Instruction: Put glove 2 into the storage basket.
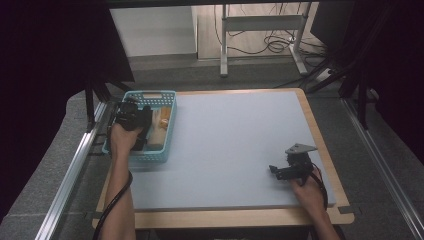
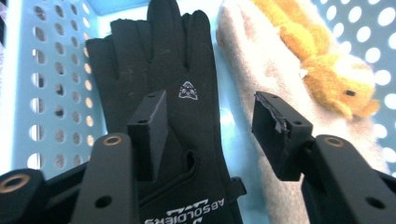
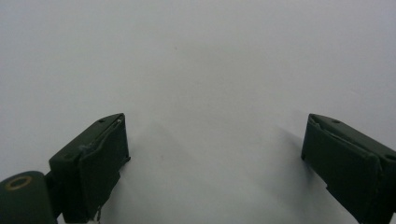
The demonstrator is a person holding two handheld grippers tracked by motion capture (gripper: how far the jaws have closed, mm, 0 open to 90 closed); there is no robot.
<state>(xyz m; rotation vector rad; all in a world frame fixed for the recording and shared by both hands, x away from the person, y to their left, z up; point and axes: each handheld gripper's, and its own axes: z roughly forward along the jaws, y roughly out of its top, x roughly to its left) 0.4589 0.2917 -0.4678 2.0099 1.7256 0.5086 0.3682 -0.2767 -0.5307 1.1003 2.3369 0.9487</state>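
Left gripper (image 2: 210, 135) hovers, jaws parted and holding nothing, over a black glove (image 2: 159, 93) lying flat in the blue basket (image 1: 170, 125) at the bench's far-left corner. Right gripper (image 3: 215, 158), spread wide, rests near the right edge.

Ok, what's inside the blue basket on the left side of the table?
The blue basket holds a black glove lying flat, and beside it a yellow plush toy on a cream cloth. Whatever lies under the glove and cloth is covered.
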